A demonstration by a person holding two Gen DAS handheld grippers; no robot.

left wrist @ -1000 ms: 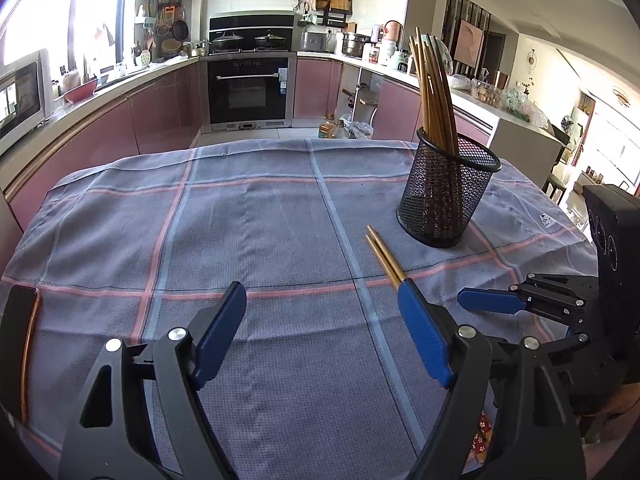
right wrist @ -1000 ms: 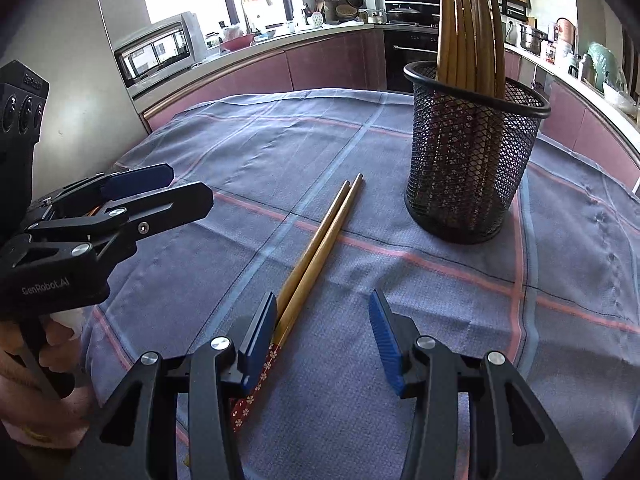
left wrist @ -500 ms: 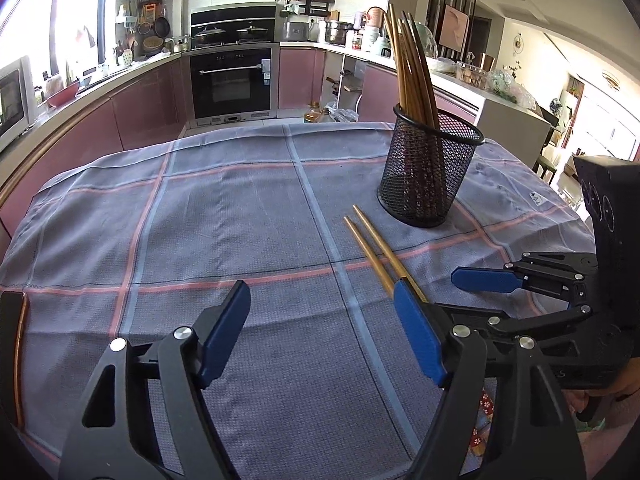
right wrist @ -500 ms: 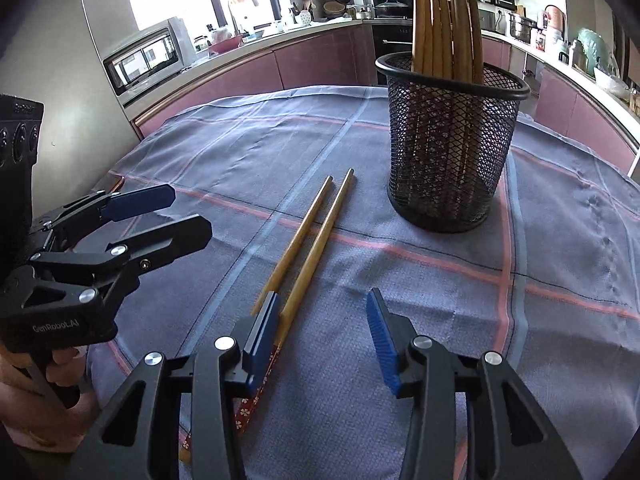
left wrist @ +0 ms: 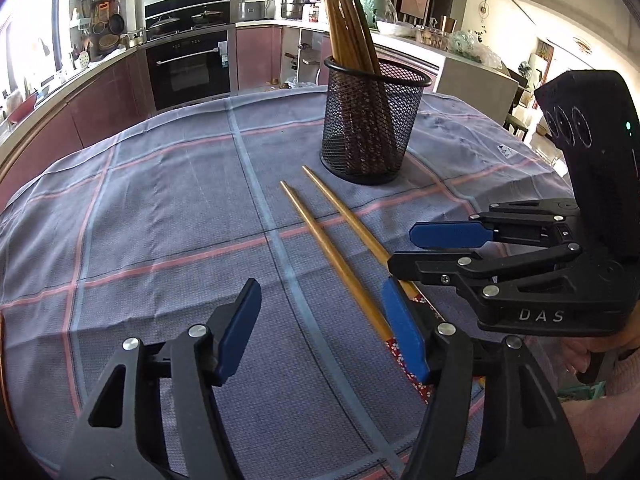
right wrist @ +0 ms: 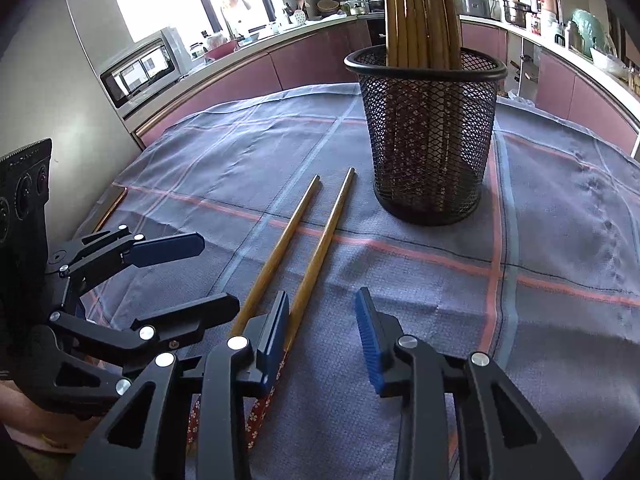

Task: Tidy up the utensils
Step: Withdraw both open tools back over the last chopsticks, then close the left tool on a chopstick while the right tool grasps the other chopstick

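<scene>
Two wooden chopsticks with red patterned ends lie side by side on the checked cloth, pointing at a black mesh holder full of several upright chopsticks. My left gripper hovers low over their near ends with its jaws closing. One chopstick runs just inside its right pad, untouched. My right gripper is also closing. The right-hand chopstick lies between its pads, close to the left pad, and is not pinched. Each gripper shows in the other's view: the right gripper, the left gripper.
A blue-grey cloth with pink lines covers the table, and its far edge drops toward kitchen cabinets. An oven and a microwave stand beyond. A person's hand holds the right gripper's handle.
Both pairs of jaws have narrowed. The left gripper has moved lower and closer to the chopsticks' near ends. The right gripper has barely shifted.
</scene>
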